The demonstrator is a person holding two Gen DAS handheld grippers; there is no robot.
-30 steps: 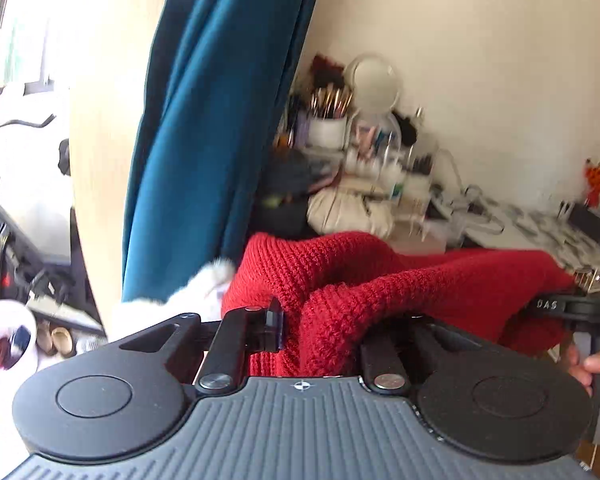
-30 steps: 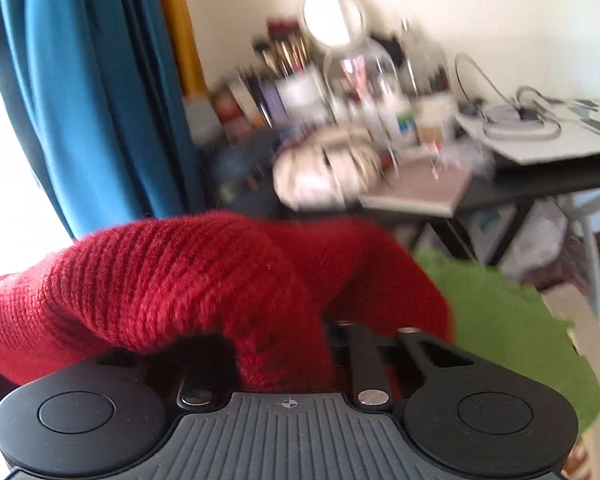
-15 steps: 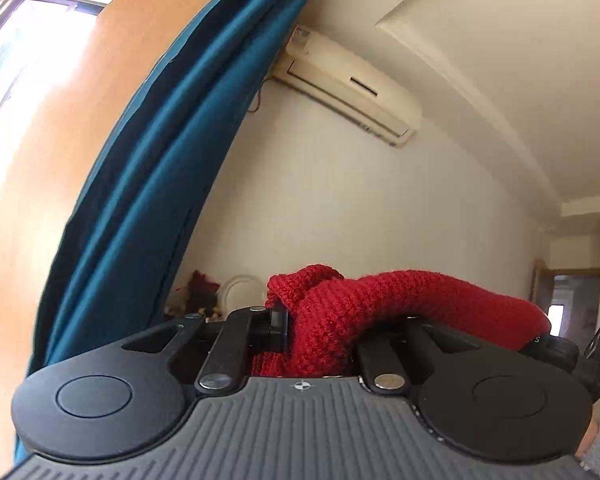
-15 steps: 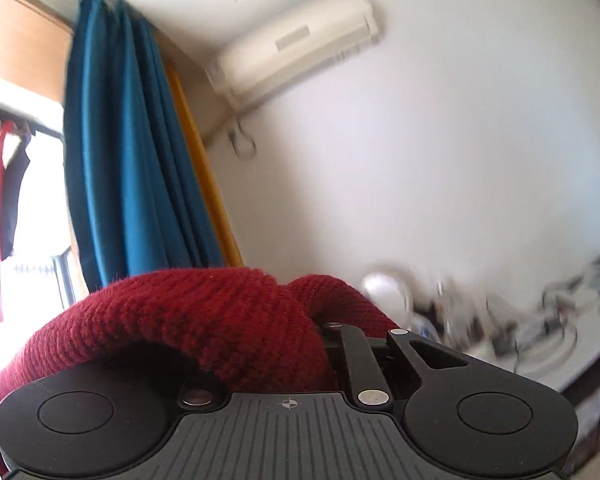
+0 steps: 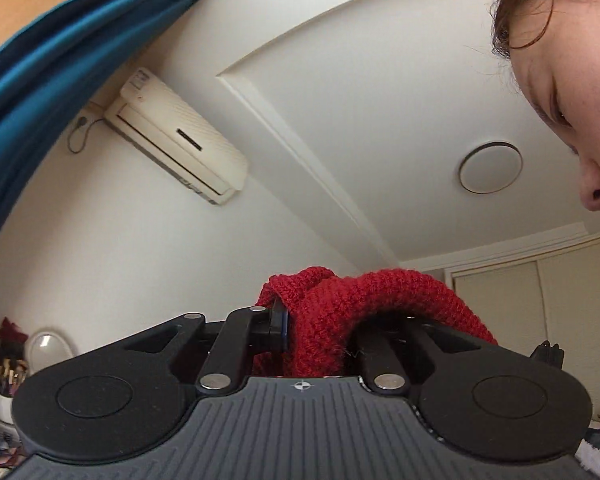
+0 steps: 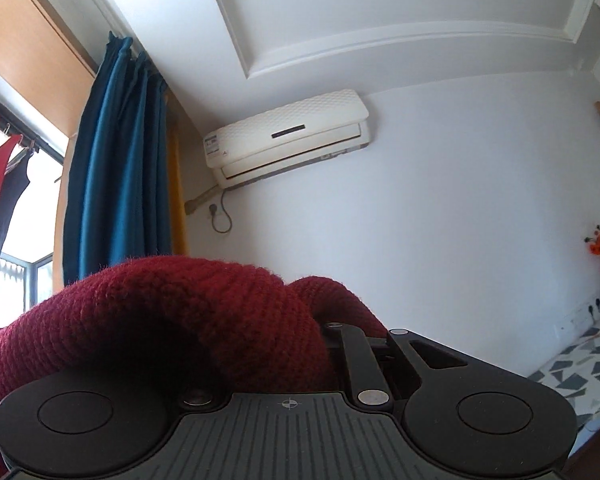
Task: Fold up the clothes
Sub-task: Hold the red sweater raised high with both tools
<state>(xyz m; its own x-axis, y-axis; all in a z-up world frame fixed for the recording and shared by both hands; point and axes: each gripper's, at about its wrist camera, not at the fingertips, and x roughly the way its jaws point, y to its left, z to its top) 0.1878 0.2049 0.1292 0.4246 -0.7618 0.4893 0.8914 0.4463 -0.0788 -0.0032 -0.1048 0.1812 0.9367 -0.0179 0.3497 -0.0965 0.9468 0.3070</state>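
A red knitted sweater [image 5: 340, 308] bunches between the fingers of my left gripper [image 5: 300, 320], which is shut on it and tilted up toward the ceiling. The knit drapes rightward over the right finger and hides its tip. In the right wrist view the same red sweater [image 6: 188, 308] is clamped in my right gripper [image 6: 300, 332], shut on it, with the fabric piled over the left finger and trailing off to the lower left. Both grippers are raised high; the rest of the garment hangs out of sight below.
An air conditioner [image 5: 176, 136] [image 6: 288, 136] hangs on the white wall beside a blue curtain [image 6: 116, 168]. A person's head [image 5: 560, 60] leans in at the upper right of the left wrist view. A cluttered desk edge [image 5: 4, 368] and a patterned tabletop [image 6: 580, 360] lie low.
Both grippers have swung upward with the sweater: the views went from the cluttered desk to the wall, air conditioner and ceiling. A person's head has come into the left wrist view.
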